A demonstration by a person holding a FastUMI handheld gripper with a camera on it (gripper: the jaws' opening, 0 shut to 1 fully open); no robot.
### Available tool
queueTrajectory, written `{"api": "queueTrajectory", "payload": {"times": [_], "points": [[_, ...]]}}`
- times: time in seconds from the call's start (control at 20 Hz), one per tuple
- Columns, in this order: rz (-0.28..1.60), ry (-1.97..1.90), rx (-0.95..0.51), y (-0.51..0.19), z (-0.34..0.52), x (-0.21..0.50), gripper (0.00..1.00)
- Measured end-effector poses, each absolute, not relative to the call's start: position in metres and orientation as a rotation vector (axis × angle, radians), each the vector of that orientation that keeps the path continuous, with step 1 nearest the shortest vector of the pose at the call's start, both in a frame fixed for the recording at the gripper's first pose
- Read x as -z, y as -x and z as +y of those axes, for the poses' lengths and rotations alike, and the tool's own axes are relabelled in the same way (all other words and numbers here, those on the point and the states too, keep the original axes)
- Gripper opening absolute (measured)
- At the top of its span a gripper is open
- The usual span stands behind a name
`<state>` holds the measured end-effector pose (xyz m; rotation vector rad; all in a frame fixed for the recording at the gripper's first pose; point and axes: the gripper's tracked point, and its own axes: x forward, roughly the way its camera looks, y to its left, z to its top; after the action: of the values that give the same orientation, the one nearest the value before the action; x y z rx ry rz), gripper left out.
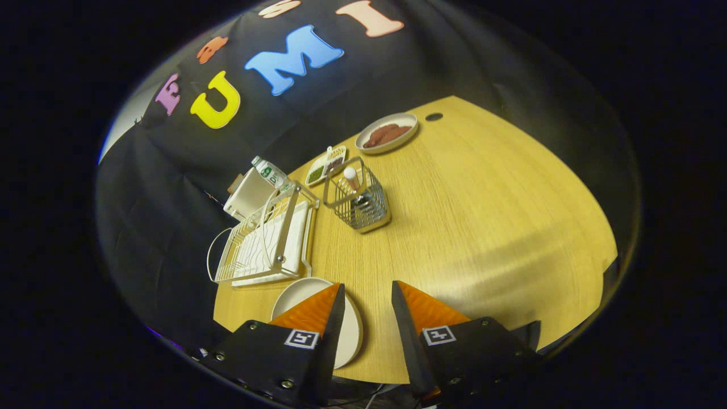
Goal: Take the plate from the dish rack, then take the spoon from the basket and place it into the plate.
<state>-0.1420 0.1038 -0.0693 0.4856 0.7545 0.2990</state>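
A pale round plate (295, 295) lies flat on the wooden table, partly under my left finger and just in front of the white dish rack (267, 238). My gripper (368, 289) hangs open above the table with nothing between its fingers. Beyond the fingers stands a wire basket (359, 199). A spoon (351, 175) with a light rounded handle end stands upright inside it.
Behind the rack sit a plastic bottle (270, 170) and a white box (250, 193). A small tray with food (326, 165) and a bowl of reddish-brown food (387, 133) lie farther back. A dark hole (434, 116) marks the table's far corner. Bare wood stretches right of the basket.
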Motion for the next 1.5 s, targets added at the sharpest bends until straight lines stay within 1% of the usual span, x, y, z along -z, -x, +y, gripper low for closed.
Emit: {"api": "queueTrajectory", "payload": {"times": [0.4, 0.5, 0.55, 0.8, 0.95, 1.05, 1.15, 1.2, 1.25, 1.5], "points": [[0.291, -0.215, -0.276, 0.096, 0.077, -0.050, 0.52], [0.154, -0.179, -0.268, 0.085, 0.079, -0.072, 0.52], [0.118, -0.156, -0.260, 0.084, 0.080, -0.071, 0.52], [0.069, -0.121, -0.248, 0.073, 0.094, -0.058, 0.52], [0.077, -0.145, -0.257, 0.059, 0.099, -0.041, 0.56], [0.079, -0.153, -0.241, 0.045, 0.096, -0.025, 0.57], [0.100, -0.154, -0.230, 0.029, 0.097, -0.005, 0.65], [0.099, -0.149, -0.224, 0.023, 0.097, 0.001, 0.67], [0.087, -0.142, -0.212, 0.016, 0.095, 0.004, 0.67], [0.090, -0.136, -0.272, -0.007, 0.117, 0.026, 0.67]]}}
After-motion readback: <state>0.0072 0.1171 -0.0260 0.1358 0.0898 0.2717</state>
